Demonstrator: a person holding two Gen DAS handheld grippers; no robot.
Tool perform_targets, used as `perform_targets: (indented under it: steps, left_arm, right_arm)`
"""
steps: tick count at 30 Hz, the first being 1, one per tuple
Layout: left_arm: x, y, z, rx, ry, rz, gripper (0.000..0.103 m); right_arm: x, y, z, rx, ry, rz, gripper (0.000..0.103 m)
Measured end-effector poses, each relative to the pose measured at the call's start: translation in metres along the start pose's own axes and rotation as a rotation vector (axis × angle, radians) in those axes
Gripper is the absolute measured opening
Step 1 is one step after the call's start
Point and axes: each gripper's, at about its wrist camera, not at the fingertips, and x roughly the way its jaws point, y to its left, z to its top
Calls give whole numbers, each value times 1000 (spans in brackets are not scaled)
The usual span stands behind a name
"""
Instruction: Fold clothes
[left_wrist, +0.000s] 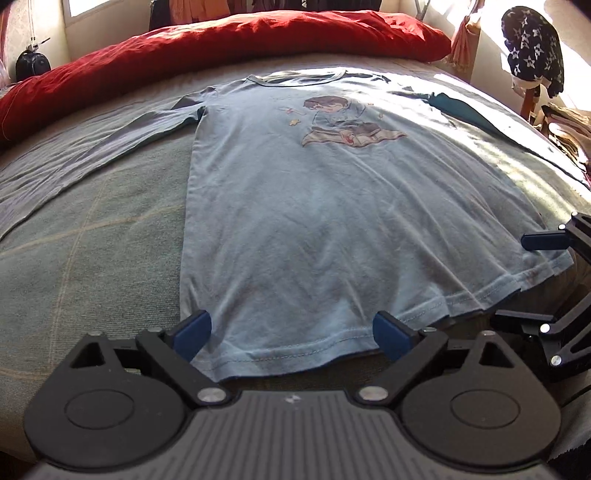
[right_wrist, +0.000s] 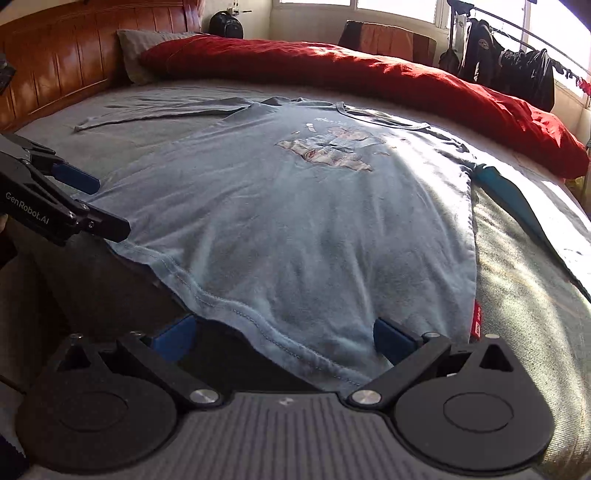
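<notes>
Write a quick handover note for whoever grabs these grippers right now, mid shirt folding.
Left gripper: open, jaws wide on either side of the shirt's hem, holding nothing.
Right gripper: open at the hem's other corner, also holding nothing.
Blue long-sleeve shirt: flat on the bed, print up, both sleeves spread out, collar toward the red duvet.
Done: shirt laid out.
Left: every fold; probably the sleeves first.

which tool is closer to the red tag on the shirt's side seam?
Right. The right tool sits at the hem corner right beside the red tag; the left tool is at the opposite hem corner of the shirt.
</notes>
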Motion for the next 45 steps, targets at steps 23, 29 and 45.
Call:
perform_targets:
  steps: [23, 29, 45]
  left_arm:
    - [7, 23, 20, -79, 15, -65, 97]
    - [27, 54, 94, -104, -9, -175, 97]
    - [183, 123, 177, -358, 85, -370, 96]
  right_arm:
    - [1, -41, 3, 171, 30, 68, 103]
    - [4, -83, 56, 211, -35, 79, 103]
    - [152, -206, 136, 553, 82, 354, 103]
